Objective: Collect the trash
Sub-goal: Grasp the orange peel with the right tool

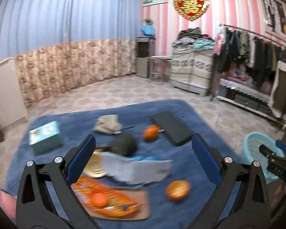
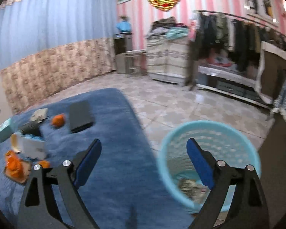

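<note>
My left gripper is open and hangs over a blue blanket strewn with litter. Below its fingers lie a white carton, an orange snack wrapper and a crumpled beige paper. Nothing is between its pads. My right gripper is open and empty, held at the left rim of a light-blue basket. Crumpled trash lies on the basket's bottom. In the left wrist view the right gripper shows at the right edge, in front of the basket.
Two oranges, a teal box, a black flat case and a dark round object also lie on the blanket. Tiled floor lies beyond. A clothes rack and a cabinet stand at the far wall.
</note>
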A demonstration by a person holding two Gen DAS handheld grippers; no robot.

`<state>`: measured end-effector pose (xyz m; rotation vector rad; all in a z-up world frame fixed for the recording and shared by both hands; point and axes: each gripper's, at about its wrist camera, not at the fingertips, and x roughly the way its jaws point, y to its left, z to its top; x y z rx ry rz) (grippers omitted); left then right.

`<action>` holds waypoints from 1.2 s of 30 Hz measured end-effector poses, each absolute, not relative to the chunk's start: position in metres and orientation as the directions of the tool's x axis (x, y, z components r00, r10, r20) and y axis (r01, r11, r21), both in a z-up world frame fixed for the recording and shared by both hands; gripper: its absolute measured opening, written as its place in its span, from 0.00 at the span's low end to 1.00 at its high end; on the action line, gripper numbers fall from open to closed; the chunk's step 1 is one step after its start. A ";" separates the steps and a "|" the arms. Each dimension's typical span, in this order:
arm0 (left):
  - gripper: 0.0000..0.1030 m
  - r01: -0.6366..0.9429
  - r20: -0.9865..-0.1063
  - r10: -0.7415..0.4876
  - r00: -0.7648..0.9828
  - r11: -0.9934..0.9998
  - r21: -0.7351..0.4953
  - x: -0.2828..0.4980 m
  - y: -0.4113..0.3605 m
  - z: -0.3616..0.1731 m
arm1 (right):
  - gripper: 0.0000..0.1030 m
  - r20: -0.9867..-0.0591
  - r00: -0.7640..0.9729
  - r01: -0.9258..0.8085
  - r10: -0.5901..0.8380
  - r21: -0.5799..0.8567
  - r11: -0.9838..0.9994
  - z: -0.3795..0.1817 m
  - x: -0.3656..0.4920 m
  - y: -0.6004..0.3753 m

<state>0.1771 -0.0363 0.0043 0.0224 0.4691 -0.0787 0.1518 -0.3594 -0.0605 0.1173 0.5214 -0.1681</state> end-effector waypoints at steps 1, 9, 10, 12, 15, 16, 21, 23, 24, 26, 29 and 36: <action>0.95 0.071 -0.454 -0.061 0.889 0.997 0.006 0.176 -0.028 0.004 | 0.86 -0.514 0.852 0.163 -0.103 0.073 0.984 -0.063 0.156 -0.349; 0.95 -0.048 -0.507 0.044 0.861 0.999 0.006 0.166 0.044 -0.025 | 0.86 -0.539 0.842 -0.023 0.019 0.000 1.000 -0.081 0.168 -0.263; 0.95 -0.064 -0.512 0.057 0.857 0.998 0.003 0.163 0.053 -0.030 | 0.86 -0.541 0.840 -0.046 0.030 -0.016 0.999 -0.083 0.170 -0.253; 0.95 -0.082 -0.527 0.066 0.847 0.997 -0.008 0.162 0.065 -0.039 | 0.86 -0.550 0.833 -0.094 0.058 -0.037 0.995 -0.089 0.170 -0.234; 0.95 -0.104 -0.554 0.081 0.828 0.995 -0.010 0.160 0.079 -0.056 | 0.86 -0.567 0.815 -0.171 0.118 -0.042 0.984 -0.097 0.169 -0.209; 0.95 -0.111 -0.560 0.088 0.824 0.994 -0.007 0.159 0.082 -0.061 | 0.86 -0.571 0.811 -0.185 0.127 -0.043 0.982 -0.098 0.171 -0.206; 0.95 -0.131 -0.587 0.092 0.804 0.991 -0.024 0.155 0.094 -0.080 | 0.86 -0.606 0.778 -0.230 0.165 -0.030 0.973 -0.111 0.175 -0.187; 0.95 -0.140 -0.590 0.104 0.800 0.990 -0.015 0.155 0.096 -0.085 | 0.86 -0.621 0.765 -0.221 0.170 -0.004 0.975 -0.115 0.178 -0.191; 0.95 -0.145 -0.591 0.112 0.799 0.989 -0.008 0.155 0.095 -0.087 | 0.85 -0.627 0.762 -0.213 0.165 -0.002 0.977 -0.116 0.179 -0.193; 0.95 -0.151 -0.590 0.120 0.798 0.989 -0.004 0.156 0.096 -0.091 | 0.81 -0.634 0.755 -0.211 0.168 0.007 0.977 -0.119 0.185 -0.193; 0.95 -0.161 -0.595 0.128 0.793 0.987 -0.002 0.158 0.096 -0.094 | 0.68 -0.653 0.735 -0.221 0.180 0.021 0.975 -0.124 0.194 -0.193; 0.95 -0.119 -0.598 0.091 0.796 0.993 -0.007 0.161 0.084 -0.093 | 0.37 -0.675 0.688 -0.313 0.266 0.054 0.948 -0.130 0.198 -0.184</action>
